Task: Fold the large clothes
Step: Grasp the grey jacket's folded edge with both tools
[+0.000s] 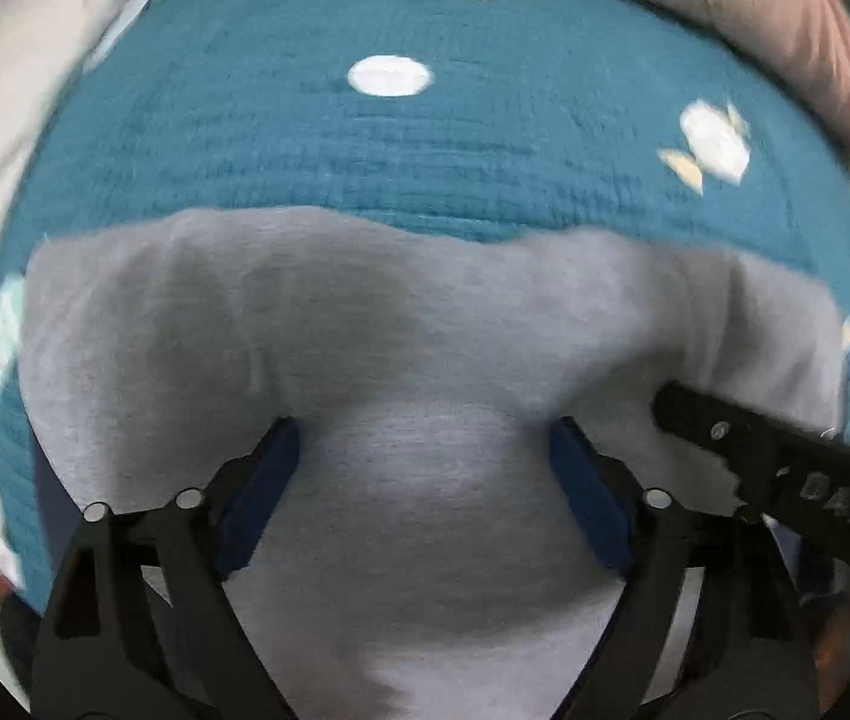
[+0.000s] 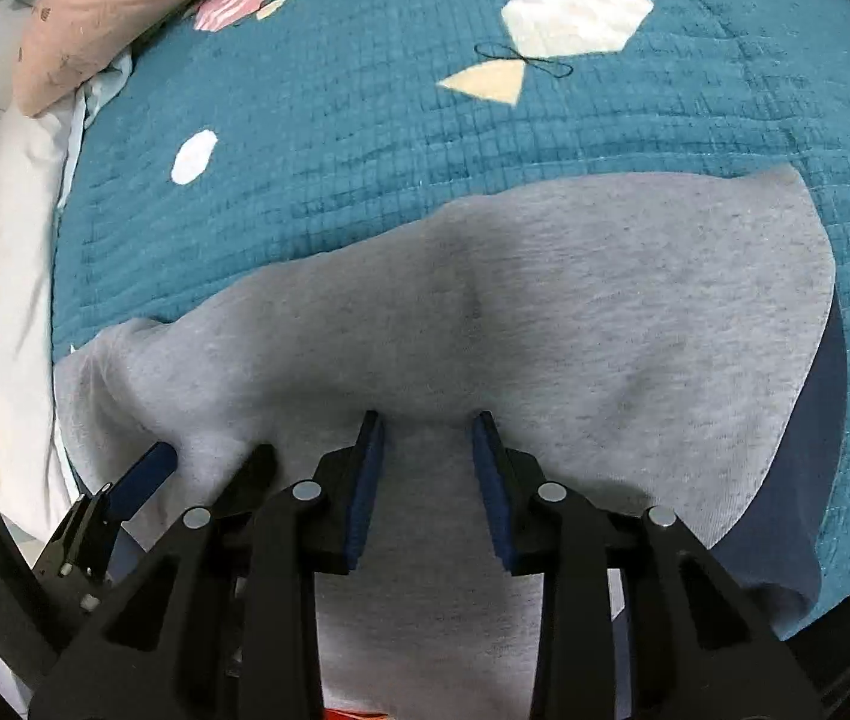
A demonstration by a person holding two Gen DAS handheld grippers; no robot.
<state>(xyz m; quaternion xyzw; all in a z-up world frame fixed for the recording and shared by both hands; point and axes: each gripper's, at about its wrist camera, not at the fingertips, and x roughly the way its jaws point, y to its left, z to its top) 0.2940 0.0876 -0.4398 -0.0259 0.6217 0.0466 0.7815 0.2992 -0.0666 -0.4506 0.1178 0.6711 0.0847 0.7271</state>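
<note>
Left wrist view shows our left gripper [image 1: 425, 456] spread wide over the grey garment [image 1: 365, 324] on the bed [image 1: 365, 138], right gripper [image 2: 427, 456] loosely apart, so cloth could slip unfolded.

The garment [image 2: 484, 312] lies on the quilt [image 2: 365, 138], a pillow [image 2: 95, 12] beyond at the quilt's far edge, both grippers side by side over it.

A teal quilted bedspread [image 2: 365, 138] carries the grey garment [image 2: 544, 300] and pink pillow [image 2: 95, 6].
</note>
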